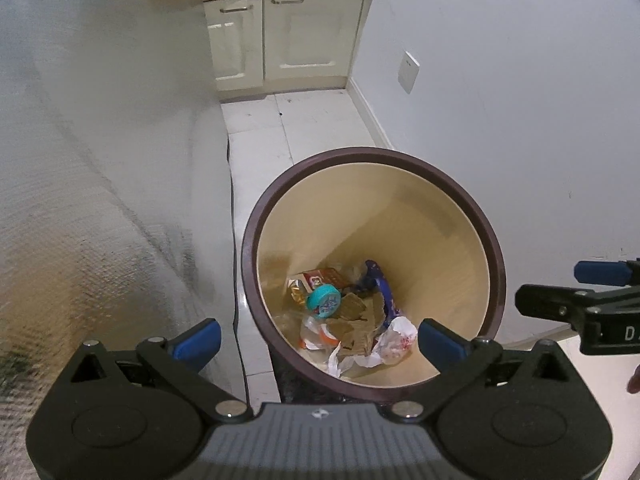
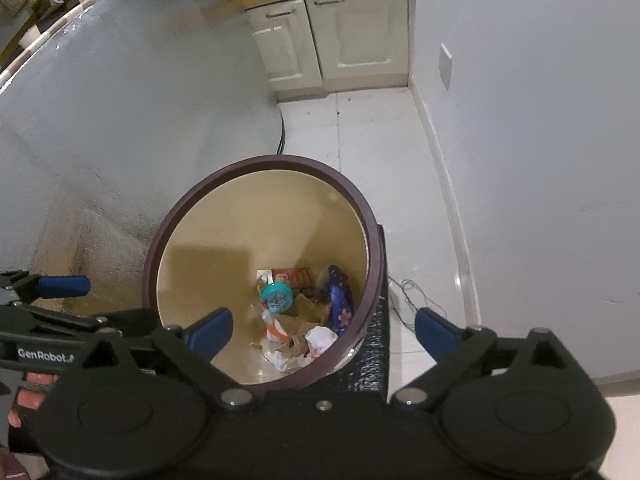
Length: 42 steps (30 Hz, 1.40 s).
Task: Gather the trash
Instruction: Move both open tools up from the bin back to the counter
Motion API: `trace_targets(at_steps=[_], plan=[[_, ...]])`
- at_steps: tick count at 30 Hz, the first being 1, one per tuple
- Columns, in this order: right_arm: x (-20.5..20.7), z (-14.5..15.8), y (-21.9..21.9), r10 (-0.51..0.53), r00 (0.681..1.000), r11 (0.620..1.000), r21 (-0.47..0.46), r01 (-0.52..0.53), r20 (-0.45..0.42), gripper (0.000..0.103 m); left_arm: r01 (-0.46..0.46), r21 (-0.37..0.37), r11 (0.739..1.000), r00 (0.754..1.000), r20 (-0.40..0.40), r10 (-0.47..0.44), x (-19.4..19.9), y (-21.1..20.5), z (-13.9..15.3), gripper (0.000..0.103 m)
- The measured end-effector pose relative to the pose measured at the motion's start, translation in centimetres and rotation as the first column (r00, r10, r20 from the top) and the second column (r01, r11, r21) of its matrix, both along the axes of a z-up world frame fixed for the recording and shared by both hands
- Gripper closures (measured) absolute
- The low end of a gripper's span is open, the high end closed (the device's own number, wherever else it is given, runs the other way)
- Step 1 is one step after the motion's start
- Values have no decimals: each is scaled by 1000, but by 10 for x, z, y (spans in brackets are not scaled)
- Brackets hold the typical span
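You are at the drop-off end of a round: both grippers hang above the bin (image 1: 374, 268), pointing down into it, and neither carries anything. The left gripper (image 1: 318, 338) has its jaws spread wide, with nothing between them but the view into the bin. The right gripper (image 2: 324, 328) is likewise released, its jaws standing as far apart as they go and empty; one of its blue pads sits over the bin's mouth, the other over the floor (image 2: 400, 184) just outside the rim.

The trash lies at the bottom of the bin: a teal round lid (image 1: 323, 300), a red and white box (image 1: 320, 278), a blue wrapper (image 1: 382, 288), torn brown cardboard pieces (image 1: 352, 324) and a crumpled white bag (image 1: 394, 340), all heaped together against the near wall. The bin stands on the tiled floor, between the grey sofa side (image 1: 100, 200) and the white wall (image 1: 520, 120), with a cream cupboard (image 1: 284, 36) beyond.

I judge this piece is delivered. No loose trash shows on the floor in either view, though a thin tangle of thread or wire (image 2: 412, 292) lies beside the bin. Your next move calls for lifting both grippers clear of the rim and turning away to look for what is left; keep the jaws spread so you are ready to close on the next item
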State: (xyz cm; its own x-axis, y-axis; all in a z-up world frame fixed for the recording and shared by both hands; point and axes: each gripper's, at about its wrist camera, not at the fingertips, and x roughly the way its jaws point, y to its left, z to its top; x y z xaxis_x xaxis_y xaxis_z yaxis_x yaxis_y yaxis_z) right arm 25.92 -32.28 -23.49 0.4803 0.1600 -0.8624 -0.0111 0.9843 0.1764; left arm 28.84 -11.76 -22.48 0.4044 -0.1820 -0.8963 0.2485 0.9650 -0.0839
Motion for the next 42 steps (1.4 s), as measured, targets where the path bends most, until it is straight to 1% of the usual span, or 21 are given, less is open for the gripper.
trace_targets(at_steps=[2, 14, 22, 29, 35, 42], plan=[[-5, 2, -1, -4, 1000, 1000, -2, 4, 7, 0, -4, -3, 1000, 1000, 8, 4, -5, 2, 3, 0], [-35, 13, -3, -33, 999, 998, -57, 35, 41, 0, -19, -19, 1000, 997, 70, 21, -32, 11, 21, 0], [-58, 22, -4, -45, 996, 997, -61, 50, 81, 0, -22, -20, 1000, 994, 108, 24, -52, 18, 33, 0], [-84, 39, -5, -58, 990, 995, -73, 68, 128, 0, -17, -29, 999, 988, 155, 22, -71, 23, 46, 0], [-107, 57, -9, -75, 980, 994, -69, 88, 183, 0, 11, -35, 999, 974, 227, -2, -91, 23, 68, 0], [-134, 84, -11, -84, 961, 993, -63, 104, 263, 0, 43, -47, 998, 948, 317, -26, -116, 25, 96, 0]])
